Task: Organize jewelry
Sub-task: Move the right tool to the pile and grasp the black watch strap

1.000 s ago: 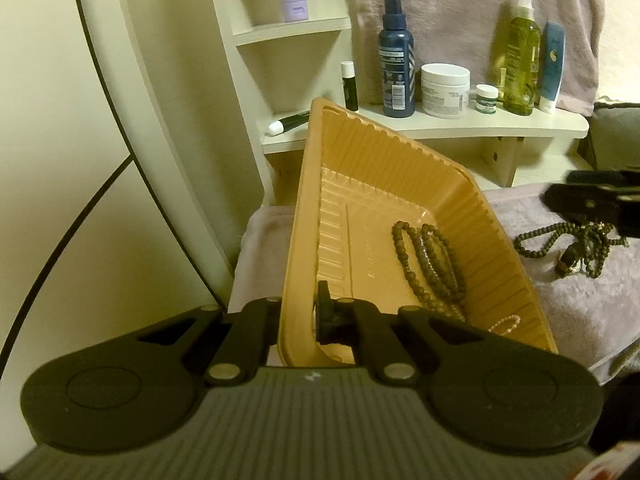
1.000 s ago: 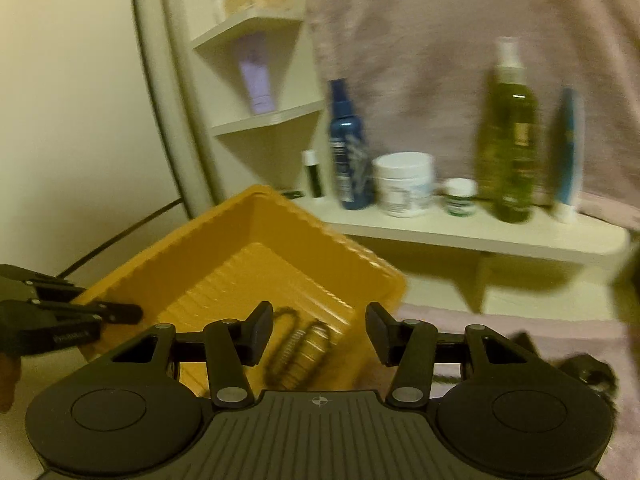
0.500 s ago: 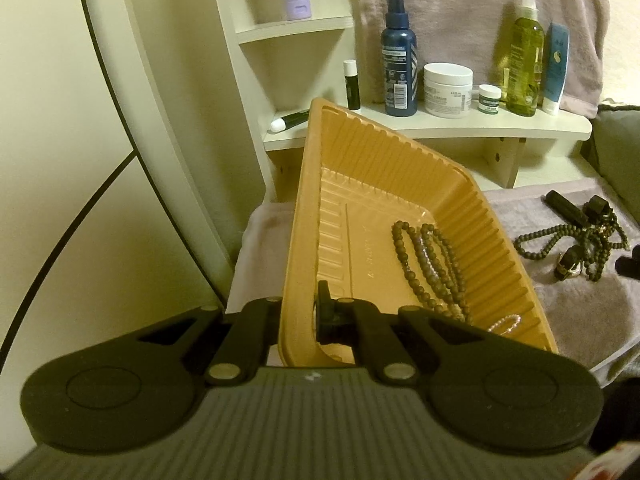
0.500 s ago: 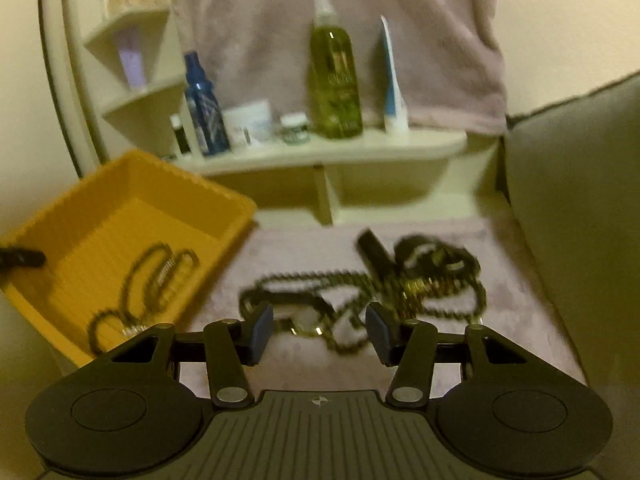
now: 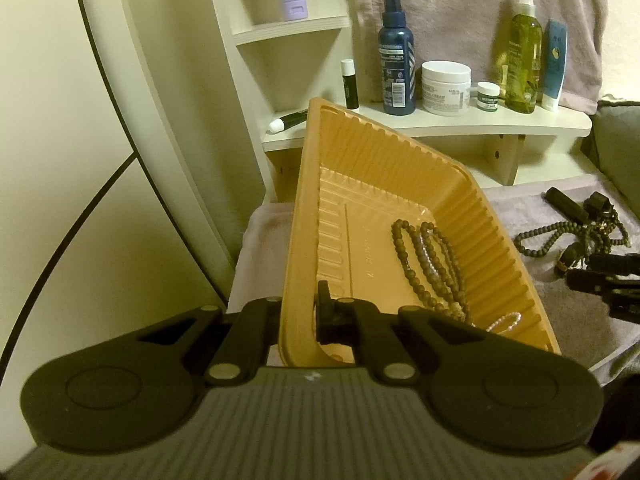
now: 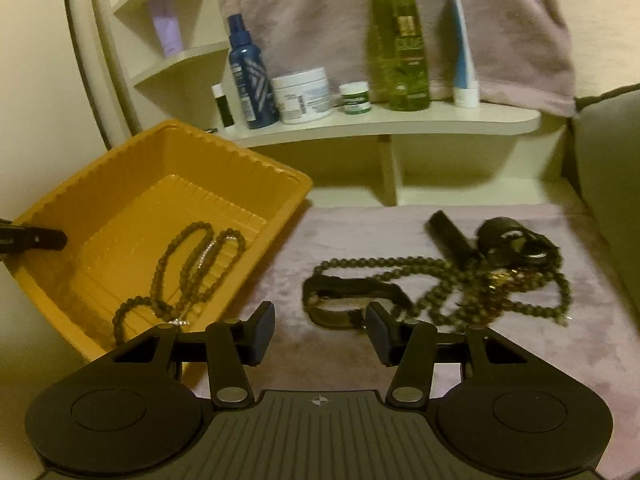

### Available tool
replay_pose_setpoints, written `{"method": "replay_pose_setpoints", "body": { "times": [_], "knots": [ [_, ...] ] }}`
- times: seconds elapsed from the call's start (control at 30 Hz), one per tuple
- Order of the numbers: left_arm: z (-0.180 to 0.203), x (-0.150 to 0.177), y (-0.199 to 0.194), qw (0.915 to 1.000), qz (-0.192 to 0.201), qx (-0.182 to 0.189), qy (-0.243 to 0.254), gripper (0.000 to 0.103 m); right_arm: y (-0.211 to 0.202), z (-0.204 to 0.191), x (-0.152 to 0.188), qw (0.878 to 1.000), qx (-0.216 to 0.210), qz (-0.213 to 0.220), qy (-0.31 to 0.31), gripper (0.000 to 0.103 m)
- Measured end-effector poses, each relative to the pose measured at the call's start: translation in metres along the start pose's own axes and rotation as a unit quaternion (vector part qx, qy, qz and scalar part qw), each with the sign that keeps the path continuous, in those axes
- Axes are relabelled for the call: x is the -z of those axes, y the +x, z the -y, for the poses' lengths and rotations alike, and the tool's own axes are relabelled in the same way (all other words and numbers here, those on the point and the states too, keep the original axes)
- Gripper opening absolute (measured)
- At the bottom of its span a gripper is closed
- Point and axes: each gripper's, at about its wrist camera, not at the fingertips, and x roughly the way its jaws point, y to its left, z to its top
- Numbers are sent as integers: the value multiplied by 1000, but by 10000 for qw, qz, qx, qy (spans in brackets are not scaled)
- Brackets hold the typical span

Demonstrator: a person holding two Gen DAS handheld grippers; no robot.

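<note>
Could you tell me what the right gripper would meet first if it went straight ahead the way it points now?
Most likely the dark strap bracelet lying on the towel, just ahead of the open right gripper; the beaded necklace tangle lies right of that line. Depth is unclear.

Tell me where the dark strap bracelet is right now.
In the right wrist view the dark strap bracelet lies on the mauve towel, right of the orange tray, just ahead of the open right hand-held gripper.

Our left black two-finger gripper (image 5: 298, 316) is clamped tight with its fingers pointing toward twelve o'clock, while our right black two-finger gripper (image 6: 320, 330) hangs with jaws spread wide and nothing between them, aimed toward one o'clock.
</note>
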Motion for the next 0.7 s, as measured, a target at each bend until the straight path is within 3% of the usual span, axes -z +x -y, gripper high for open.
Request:
{"method": "replay_pose_setpoints", "body": {
  "times": [0.2, 0.43, 0.7],
  "knots": [
    [0, 0, 0, 10000, -2, -2, 2, 3, 20, 1, -4, 9994, -68, -55, 339, 51],
    [0, 0, 0, 10000, -7, 1, 4, 3, 24, 2, -8, 9990, 70, -78, 424, 12],
    [0, 0, 1, 10000, -8, -1, 5, 3, 13, -2, -14, 9997, 232, 49, 51, 10]
  ]
}}
